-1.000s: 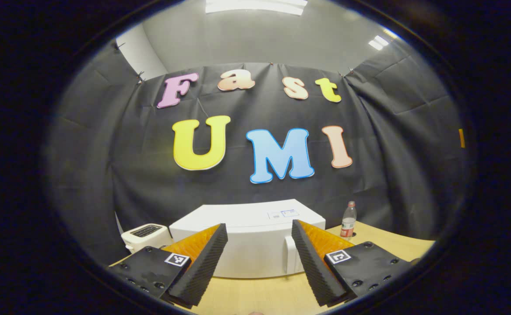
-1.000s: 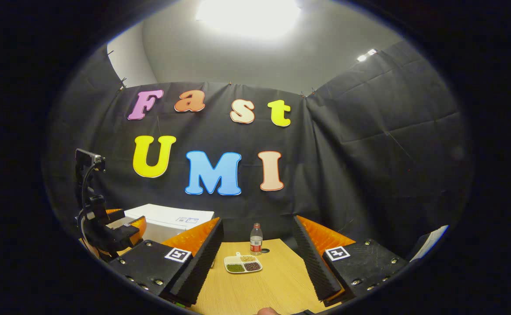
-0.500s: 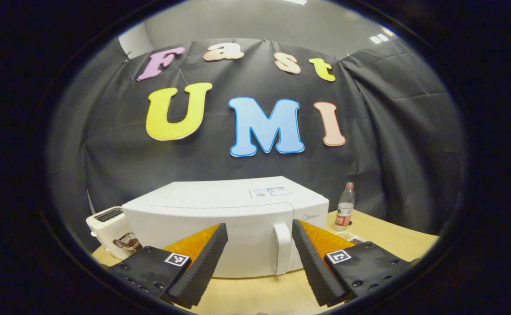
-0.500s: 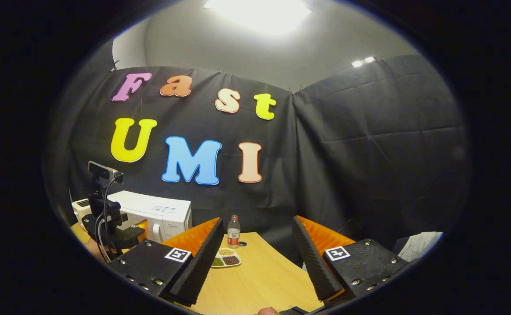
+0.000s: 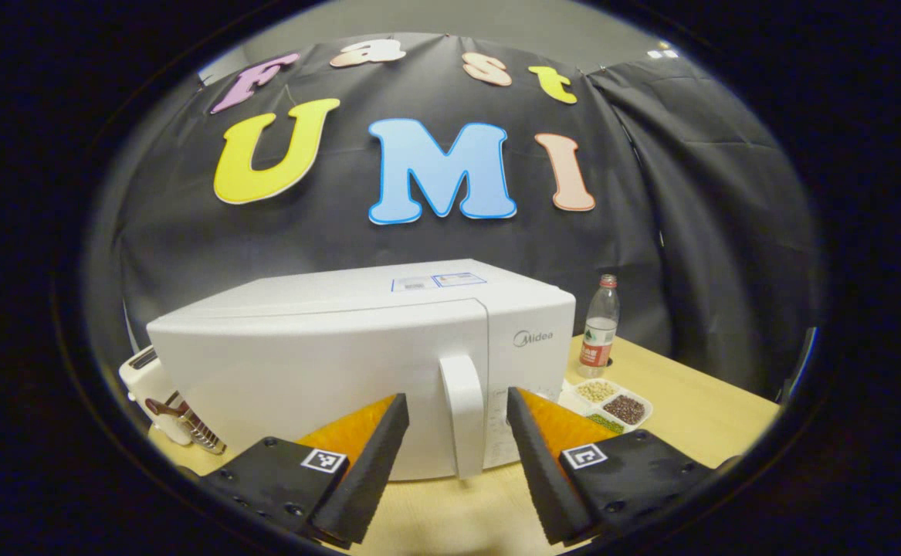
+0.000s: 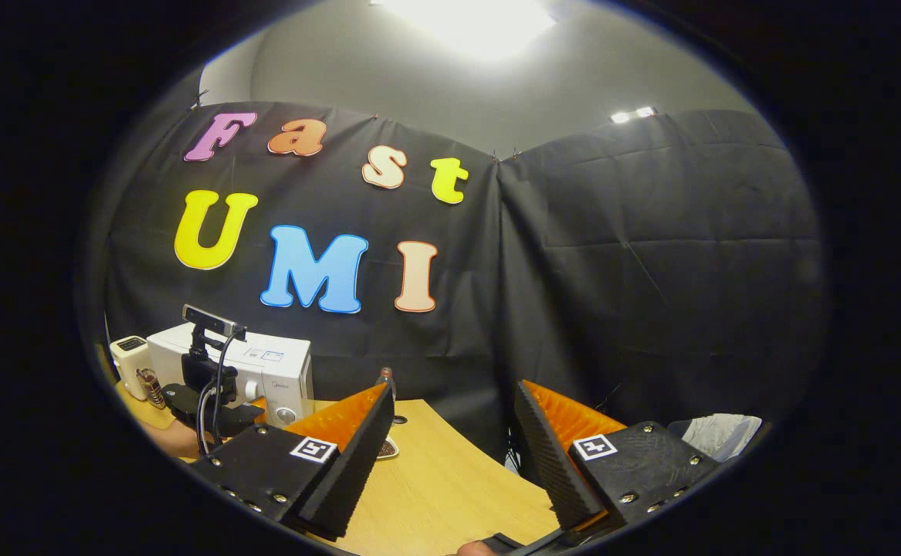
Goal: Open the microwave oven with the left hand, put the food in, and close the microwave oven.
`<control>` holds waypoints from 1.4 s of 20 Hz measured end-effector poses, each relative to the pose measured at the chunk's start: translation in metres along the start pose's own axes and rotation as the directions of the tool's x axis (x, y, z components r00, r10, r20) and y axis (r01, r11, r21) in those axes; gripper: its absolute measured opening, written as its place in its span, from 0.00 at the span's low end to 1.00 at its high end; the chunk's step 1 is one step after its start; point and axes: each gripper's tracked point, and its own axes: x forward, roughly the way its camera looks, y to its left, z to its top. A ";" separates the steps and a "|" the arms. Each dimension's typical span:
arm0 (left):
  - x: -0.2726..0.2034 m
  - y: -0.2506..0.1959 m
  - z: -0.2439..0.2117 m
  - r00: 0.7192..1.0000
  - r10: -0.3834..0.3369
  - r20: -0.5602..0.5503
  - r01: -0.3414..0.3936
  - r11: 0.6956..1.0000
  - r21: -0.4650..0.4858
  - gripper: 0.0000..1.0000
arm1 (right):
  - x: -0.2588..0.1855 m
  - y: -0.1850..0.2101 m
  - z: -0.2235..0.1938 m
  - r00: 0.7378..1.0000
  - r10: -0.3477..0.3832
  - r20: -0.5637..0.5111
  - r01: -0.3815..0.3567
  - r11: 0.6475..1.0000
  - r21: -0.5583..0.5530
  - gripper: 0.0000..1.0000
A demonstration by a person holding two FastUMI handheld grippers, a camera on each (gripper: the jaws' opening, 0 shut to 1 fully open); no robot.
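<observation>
Closer now than a second ago, the microwave (image 5: 357,363) looms large on the tabletop (image 5: 689,401), door shut, its handle (image 5: 462,413) framed between the spread fingers of the left hand-held gripper (image 5: 454,455), apart from both. Food tray (image 5: 608,401) sits just right of the microwave, beside a bottle (image 5: 598,328). The right hand-held gripper (image 6: 450,455) hangs wide apart and empty, well away from the tray. Risk, as I judge it: closing off-centre could let the slim handle slip, or drag the whole oven
</observation>
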 end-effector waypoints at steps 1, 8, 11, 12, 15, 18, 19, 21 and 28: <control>0.003 -0.001 0.000 1.000 0.001 0.002 -0.001 1.000 -0.002 0.83 | -0.002 -0.004 0.000 1.000 -0.010 0.001 0.010 1.000 -0.002 0.96; 0.009 -0.003 0.008 1.000 0.027 0.013 -0.027 1.000 0.012 0.36 | -0.009 -0.033 -0.005 0.998 -0.052 -0.019 0.052 0.999 0.012 0.95; 0.006 -0.004 0.009 1.000 0.026 -0.010 -0.026 1.000 0.001 0.27 | -0.012 -0.044 -0.002 0.998 -0.057 -0.007 0.057 0.998 0.019 0.95; 0.005 -0.004 0.008 1.000 0.022 -0.018 -0.022 1.000 0.007 0.24 | -0.014 -0.048 -0.002 0.998 -0.057 -0.006 0.057 0.998 0.022 0.95; 0.003 -0.004 0.008 0.999 0.006 -0.039 -0.006 1.000 0.000 0.16 | -0.016 -0.057 -0.001 0.999 -0.053 0.003 0.053 0.998 0.031 0.95; -0.029 -0.005 0.003 0.999 0.023 -0.028 -0.023 1.000 -0.002 0.16 | -0.014 -0.061 -0.002 0.999 -0.031 0.005 0.031 0.998 0.047 0.95; -0.041 -0.004 0.004 1.000 0.026 -0.013 -0.025 0.999 0.020 0.16 | -0.012 -0.058 -0.002 1.000 -0.010 0.004 0.010 0.998 0.058 0.95; -0.062 -0.004 -0.003 1.000 0.020 -0.022 -0.019 1.000 0.016 0.16 | -0.008 -0.052 -0.001 0.999 0.031 0.011 -0.032 0.997 0.066 0.95; -0.139 0.013 -0.021 0.995 0.089 -0.041 -0.088 0.996 0.030 0.16 | -0.008 -0.033 -0.002 0.976 0.211 0.045 -0.214 0.973 0.087 0.95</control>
